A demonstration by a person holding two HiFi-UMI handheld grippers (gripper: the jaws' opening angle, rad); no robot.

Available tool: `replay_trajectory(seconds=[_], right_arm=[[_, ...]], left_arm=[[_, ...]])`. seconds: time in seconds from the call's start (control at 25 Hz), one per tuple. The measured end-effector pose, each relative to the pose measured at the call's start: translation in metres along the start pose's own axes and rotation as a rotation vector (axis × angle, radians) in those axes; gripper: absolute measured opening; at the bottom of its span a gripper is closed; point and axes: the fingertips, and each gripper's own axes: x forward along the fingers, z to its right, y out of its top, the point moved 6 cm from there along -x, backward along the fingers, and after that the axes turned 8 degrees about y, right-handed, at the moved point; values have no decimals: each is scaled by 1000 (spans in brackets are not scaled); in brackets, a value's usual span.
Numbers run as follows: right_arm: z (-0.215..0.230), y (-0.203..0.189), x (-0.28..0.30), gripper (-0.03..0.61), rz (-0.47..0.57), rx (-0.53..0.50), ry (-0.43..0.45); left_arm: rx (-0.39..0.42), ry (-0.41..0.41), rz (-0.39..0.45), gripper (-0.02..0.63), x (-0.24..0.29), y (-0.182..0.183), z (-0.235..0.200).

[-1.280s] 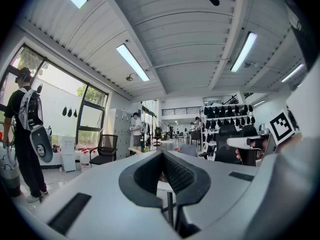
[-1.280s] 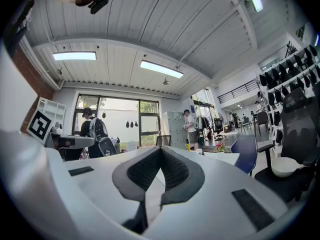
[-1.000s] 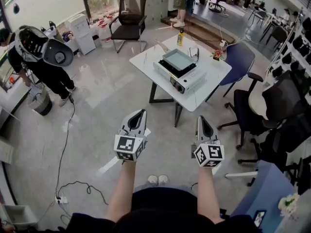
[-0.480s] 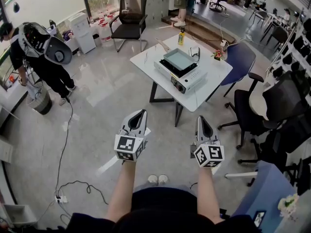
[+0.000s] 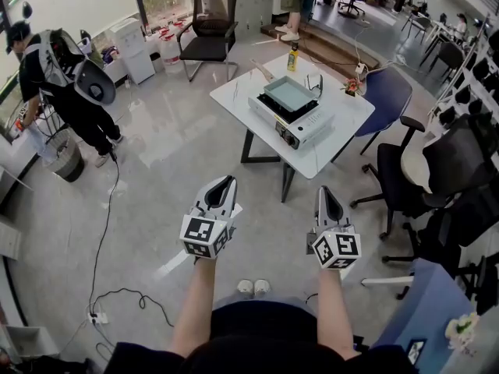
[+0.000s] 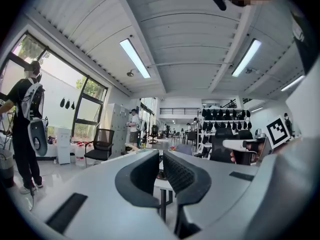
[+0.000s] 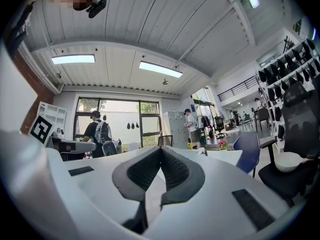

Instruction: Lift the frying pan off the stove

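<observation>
A square pale-teal frying pan (image 5: 287, 94) sits on a white portable stove (image 5: 299, 122) on a white table (image 5: 331, 143) across the room. Both grippers are held out in front of me over the floor, well short of the table. My left gripper (image 5: 224, 181) has its jaws together with nothing between them; in the left gripper view its fingertips (image 6: 161, 156) almost touch. My right gripper (image 5: 323, 192) is shut too, and its tips (image 7: 161, 151) meet with nothing in them. Neither gripper touches the pan.
A person with a backpack (image 5: 58, 72) stands at the left by a bin. A black chair (image 5: 207, 29) stands behind the table, a blue chair (image 5: 383, 92) on its right, black office chairs (image 5: 452, 166) further right. A cable (image 5: 101, 240) runs over the floor. A bottle (image 5: 292, 57) stands on the table.
The person at the left has shifted and turned a little. Both grippers stay in nearly the same place, still shut.
</observation>
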Motion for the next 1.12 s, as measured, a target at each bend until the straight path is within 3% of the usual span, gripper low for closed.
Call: replay_trajectory(seconds=[0.08, 0.2, 0.64, 1.12], right_arm=[[0, -1, 0, 3, -1, 2, 2], [-1, 0, 2, 3, -1, 1, 7], [5, -4, 9, 3, -8, 10, 19], [37, -6, 28, 3, 10, 29, 33]], left_arm=[[2, -6, 1, 31, -1, 0, 0], [-8, -13, 0, 106, -2, -1, -1], [-28, -4, 5, 269, -1, -4, -8], [-19, 58, 6, 288, 14, -9, -14]])
